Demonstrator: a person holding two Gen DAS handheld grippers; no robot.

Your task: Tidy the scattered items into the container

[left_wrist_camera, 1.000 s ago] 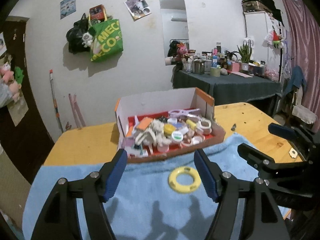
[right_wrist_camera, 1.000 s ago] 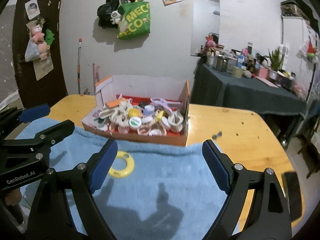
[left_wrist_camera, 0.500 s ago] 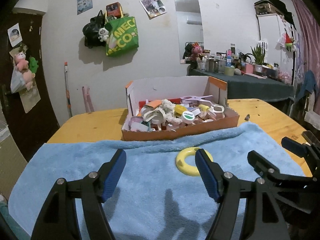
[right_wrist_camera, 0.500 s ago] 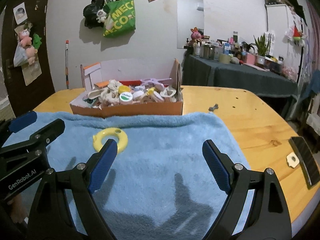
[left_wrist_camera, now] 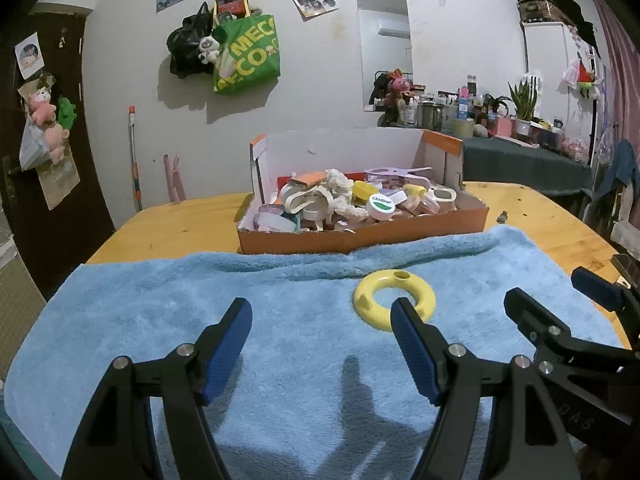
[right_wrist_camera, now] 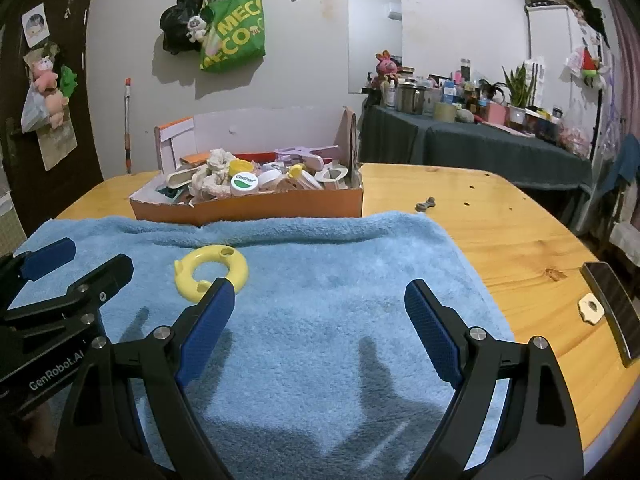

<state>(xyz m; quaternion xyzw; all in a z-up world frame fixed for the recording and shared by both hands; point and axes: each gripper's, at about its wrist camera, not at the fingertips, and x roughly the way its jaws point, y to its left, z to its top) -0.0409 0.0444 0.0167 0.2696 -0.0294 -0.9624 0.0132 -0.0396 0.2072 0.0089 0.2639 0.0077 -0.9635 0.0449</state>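
Both tools have sunk lower toward the blue towel since a second ago, and the box now shows more of its front wall. The left tool and right tool gape wide, holding nothing. The yellow ring lies flat, just ahead of the left tool's right fingertip, its small hole facing the box. Only the right view shows the phone on the table.

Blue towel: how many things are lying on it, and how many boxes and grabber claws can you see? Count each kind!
Yellow plastic ring lying on the blue fluffy towel: 1
Orange cardboard box full of small items: 1
Black grippers with blue pads, both open: 2, the left gripper and the right gripper
Total: 4
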